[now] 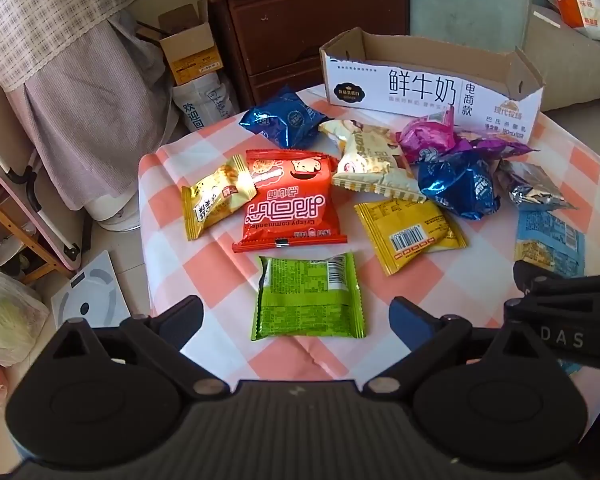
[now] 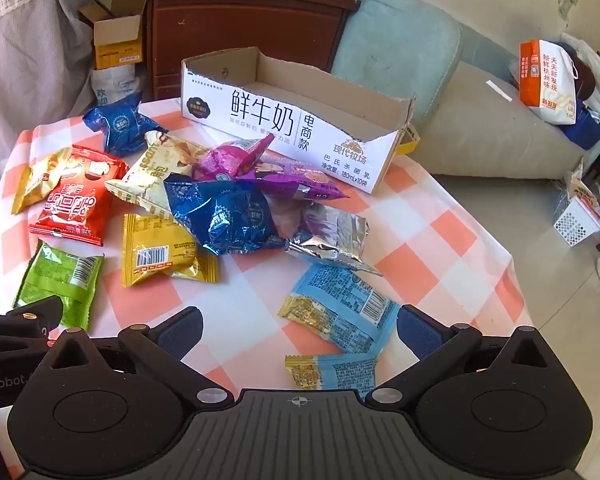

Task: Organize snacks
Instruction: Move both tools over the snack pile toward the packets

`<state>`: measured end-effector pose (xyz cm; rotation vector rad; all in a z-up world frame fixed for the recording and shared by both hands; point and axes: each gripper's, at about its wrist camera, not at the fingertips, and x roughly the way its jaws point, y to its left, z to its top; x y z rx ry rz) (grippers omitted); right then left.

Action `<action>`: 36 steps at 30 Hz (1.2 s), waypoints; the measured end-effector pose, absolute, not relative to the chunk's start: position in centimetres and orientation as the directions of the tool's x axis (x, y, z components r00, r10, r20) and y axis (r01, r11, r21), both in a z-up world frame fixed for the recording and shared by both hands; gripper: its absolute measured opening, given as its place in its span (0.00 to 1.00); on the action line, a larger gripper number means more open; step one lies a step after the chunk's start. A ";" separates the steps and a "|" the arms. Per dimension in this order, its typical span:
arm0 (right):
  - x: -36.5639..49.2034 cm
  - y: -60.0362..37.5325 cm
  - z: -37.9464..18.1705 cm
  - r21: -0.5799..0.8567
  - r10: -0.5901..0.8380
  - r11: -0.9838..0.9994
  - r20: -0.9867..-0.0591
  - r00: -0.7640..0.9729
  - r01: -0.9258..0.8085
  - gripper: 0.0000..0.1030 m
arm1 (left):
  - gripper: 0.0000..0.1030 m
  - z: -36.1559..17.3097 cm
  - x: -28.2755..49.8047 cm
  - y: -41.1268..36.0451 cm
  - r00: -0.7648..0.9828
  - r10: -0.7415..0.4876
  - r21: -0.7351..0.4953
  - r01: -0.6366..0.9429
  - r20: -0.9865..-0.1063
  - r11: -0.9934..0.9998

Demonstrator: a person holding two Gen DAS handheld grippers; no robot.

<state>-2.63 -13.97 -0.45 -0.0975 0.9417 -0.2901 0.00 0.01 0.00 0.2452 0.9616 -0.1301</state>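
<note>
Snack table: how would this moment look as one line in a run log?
left gripper: open, above green packet | right gripper: open, above light blue packets | cardboard box: empty | packets loose on checked cloth

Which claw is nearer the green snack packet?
Left. The left claw hangs open right over the green snack packet, straddling it. The right claw is off to its right, over a light blue packet.

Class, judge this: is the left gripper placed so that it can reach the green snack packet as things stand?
Probably yes. The left gripper is open, and the green snack packet lies flat just ahead between its fingers, apart from the other packets, with nothing on top.
</note>
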 end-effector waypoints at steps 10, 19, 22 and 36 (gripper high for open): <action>-2.6 -14.2 -0.4 -0.178 -0.261 0.964 -0.781 0.567 0.198 1.00 | 0.97 -0.2 0.4 0.3 0.566 0.033 0.165 0.183 -0.823 0.969; -3.7 -14.9 0.4 -0.082 -0.198 0.977 -0.705 0.681 0.199 1.00 | 0.97 -0.4 0.7 1.2 0.568 0.074 0.176 0.127 -0.820 0.976; -4.3 -14.8 0.6 -0.100 -0.215 0.975 -0.659 0.721 0.199 1.00 | 0.97 -0.3 0.9 1.4 0.570 0.044 0.133 0.116 -0.821 0.984; -3.7 -15.1 -0.8 -0.073 -0.177 0.981 -0.733 0.657 0.182 1.00 | 0.97 -0.4 0.6 0.5 0.594 0.043 0.148 0.128 -0.803 0.981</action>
